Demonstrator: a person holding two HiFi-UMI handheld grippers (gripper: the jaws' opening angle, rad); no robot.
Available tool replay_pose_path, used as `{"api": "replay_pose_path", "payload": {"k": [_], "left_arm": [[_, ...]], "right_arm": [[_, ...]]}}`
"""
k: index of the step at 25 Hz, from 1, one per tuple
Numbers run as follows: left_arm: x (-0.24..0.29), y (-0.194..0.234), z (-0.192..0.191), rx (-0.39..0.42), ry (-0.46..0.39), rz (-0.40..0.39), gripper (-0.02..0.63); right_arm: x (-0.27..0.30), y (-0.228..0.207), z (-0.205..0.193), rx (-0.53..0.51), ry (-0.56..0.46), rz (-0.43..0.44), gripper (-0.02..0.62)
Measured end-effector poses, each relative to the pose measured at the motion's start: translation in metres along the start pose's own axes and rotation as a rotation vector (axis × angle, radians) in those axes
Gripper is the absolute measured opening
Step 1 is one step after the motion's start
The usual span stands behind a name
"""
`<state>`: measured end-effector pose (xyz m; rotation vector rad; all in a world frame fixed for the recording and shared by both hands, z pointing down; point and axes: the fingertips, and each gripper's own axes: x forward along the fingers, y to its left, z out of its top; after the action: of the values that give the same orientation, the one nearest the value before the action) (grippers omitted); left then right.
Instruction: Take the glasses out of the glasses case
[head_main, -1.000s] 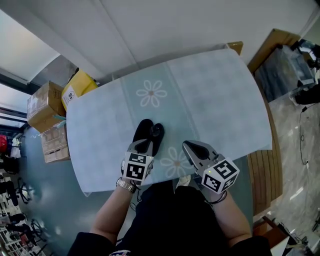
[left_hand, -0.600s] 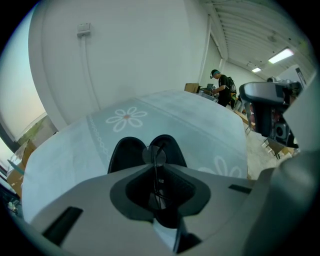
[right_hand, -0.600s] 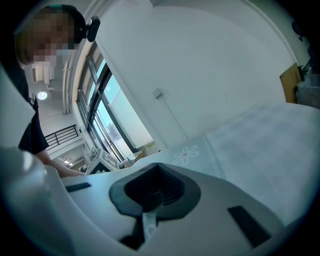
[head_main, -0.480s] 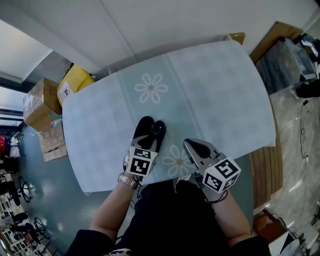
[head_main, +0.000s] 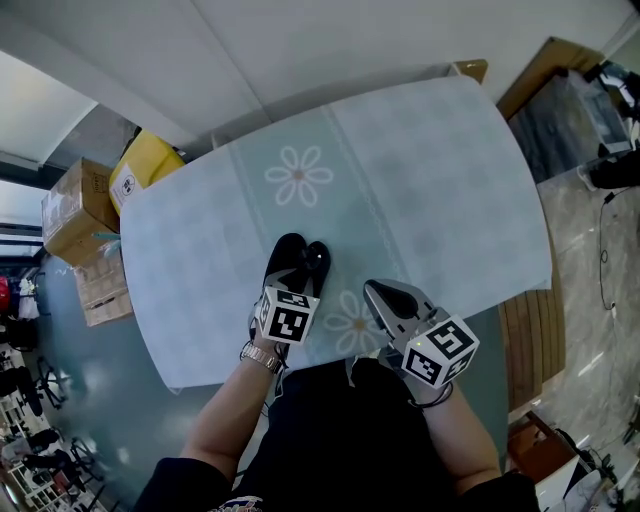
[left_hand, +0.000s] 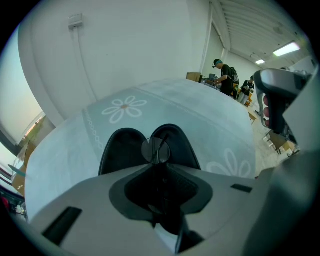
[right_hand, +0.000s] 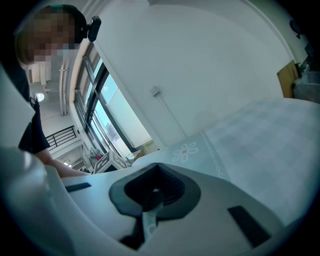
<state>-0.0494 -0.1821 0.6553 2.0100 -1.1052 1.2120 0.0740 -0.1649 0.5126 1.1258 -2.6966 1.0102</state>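
Glasses (left_hand: 155, 149) pinched by fingers of left gripper (head_main: 297, 282), over the open case (left_hand: 122, 150); we judge lift-out nearly done, carrying clear remains. Right gripper (right_hand: 152, 194) fingers clenched, empty.

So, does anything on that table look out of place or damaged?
Nothing looks spilled or damaged. The black glasses case lies open on the tablecloth, and the left gripper pinches the glasses between its jaws.

White wall (head_main: 350, 40), cardboard boxes (head_main: 70, 215) at left (one yellow), marble floor (head_main: 590, 330) right.
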Motion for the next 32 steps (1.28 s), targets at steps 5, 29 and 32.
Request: {"api": "replay_pose_path", "payload": {"k": [5, 29, 32], "left_arm": [[0.005, 0.001, 0.002, -0.006, 0.018, 0.005, 0.095], [-0.018, 0.009, 0.008, -0.042, -0.062, 0.049, 0.032], [-0.028, 0.010, 0.012, -0.047, -0.092, 0.058, 0.030]], "right_arm": [[0.001, -0.001, -0.004, 0.015, 0.003, -0.003, 0.023], [-0.012, 0.004, 0.001, -0.001, -0.024, -0.005, 0.023], [-0.015, 0.009, 0.003, -0.017, -0.022, 0.003, 0.023]]}}
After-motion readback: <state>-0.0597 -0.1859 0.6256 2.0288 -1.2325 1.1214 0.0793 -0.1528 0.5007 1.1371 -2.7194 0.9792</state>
